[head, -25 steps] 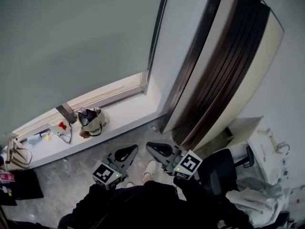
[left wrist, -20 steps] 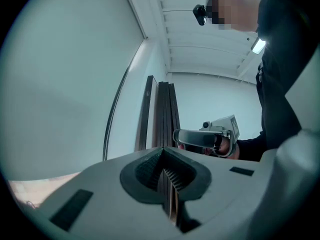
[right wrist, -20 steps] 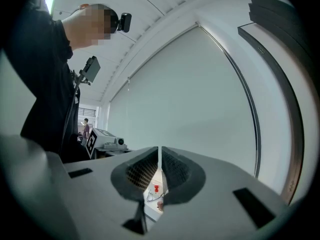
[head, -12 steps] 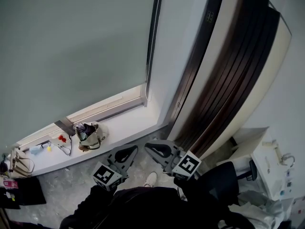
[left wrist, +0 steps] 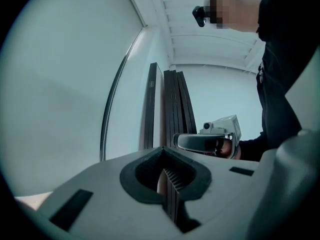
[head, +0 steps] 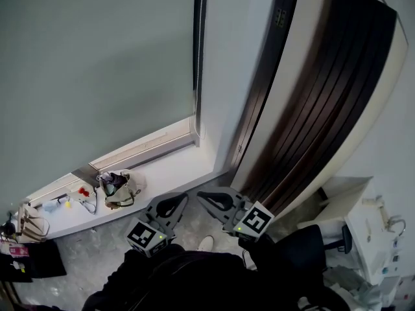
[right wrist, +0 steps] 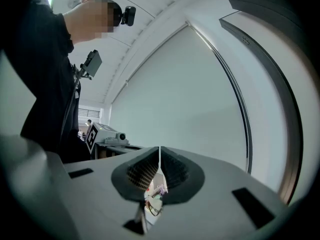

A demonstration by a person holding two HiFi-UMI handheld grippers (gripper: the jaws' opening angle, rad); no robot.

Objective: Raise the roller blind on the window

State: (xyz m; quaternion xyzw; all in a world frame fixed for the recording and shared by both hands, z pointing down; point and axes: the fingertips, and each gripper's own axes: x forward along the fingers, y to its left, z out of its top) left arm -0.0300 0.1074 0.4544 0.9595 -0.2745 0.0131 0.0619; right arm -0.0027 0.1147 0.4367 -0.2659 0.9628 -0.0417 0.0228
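Head view: approach stage; left gripper (head: 174, 203), right gripper (head: 209, 198) jaws pressed together, empty; next move likely needs opening onto the blind's (head: 97, 76) cord (head: 197, 57).

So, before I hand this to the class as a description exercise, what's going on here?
A person stands at a window whose roller blind is drawn down almost to the sill, holding a gripper in each hand. The left gripper and right gripper both have their jaws together with nothing held, and neither touches the blind. The blind has not been raised. A bag sits on the sill.
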